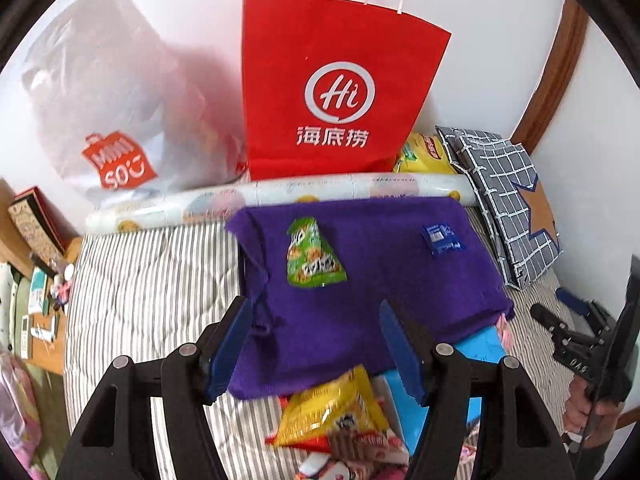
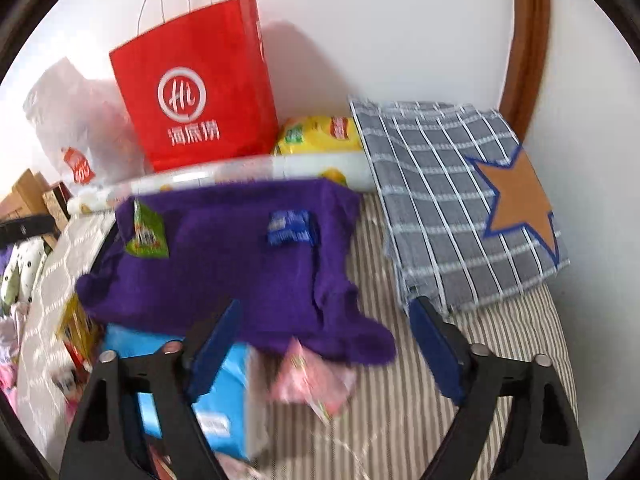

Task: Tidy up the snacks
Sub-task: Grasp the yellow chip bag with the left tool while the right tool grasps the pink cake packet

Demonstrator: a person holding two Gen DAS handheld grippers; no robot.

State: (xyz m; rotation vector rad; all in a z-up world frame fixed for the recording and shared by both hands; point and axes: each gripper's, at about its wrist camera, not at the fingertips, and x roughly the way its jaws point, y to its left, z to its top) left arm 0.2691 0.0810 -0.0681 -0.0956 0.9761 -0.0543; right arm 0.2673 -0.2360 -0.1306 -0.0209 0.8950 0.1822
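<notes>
A purple cloth [image 1: 360,280] covers a raised surface on the striped bed. On it lie a green snack packet [image 1: 312,256] and a small blue packet [image 1: 442,239]; both also show in the right wrist view, the green one [image 2: 146,232] and the blue one [image 2: 290,227]. A yellow snack bag [image 1: 332,408] and other packets lie below the cloth's near edge. A pink packet [image 2: 308,376] and a light blue box [image 2: 216,392] lie under the cloth's front. My left gripper [image 1: 314,340] is open and empty over the cloth's near edge. My right gripper [image 2: 324,340] is open and empty above the pink packet.
A red paper bag [image 1: 336,88] and a white plastic bag [image 1: 100,100] stand against the wall. A rolled sheet [image 1: 280,196] lies behind the cloth. A yellow bag [image 1: 420,152] and grey checked folded fabric [image 1: 500,200] lie at the right. A cluttered side table [image 1: 36,280] stands at the left.
</notes>
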